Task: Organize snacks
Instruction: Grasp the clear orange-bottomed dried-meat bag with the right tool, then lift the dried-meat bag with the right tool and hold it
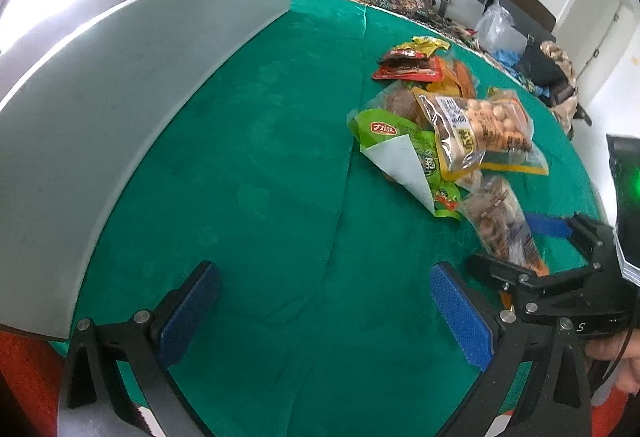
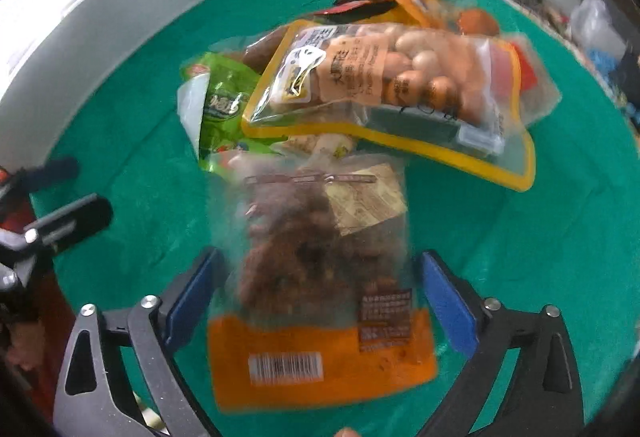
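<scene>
Orange-bottomed nut bag (image 2: 320,277) lies flat on the green cloth (image 2: 540,237) at 6 o'clock of the snack pile (image 2: 360,85), its lower half sitting between my right gripper (image 2: 320,301) pads, which are spread wide and not touching it — lined up to pinch it, I judge. Left gripper (image 1: 324,317) is also wide open with nothing in it, parked over bare cloth at 9 o'clock of the pile, near the grey box (image 1: 140,77), probably the drop spot.
</scene>
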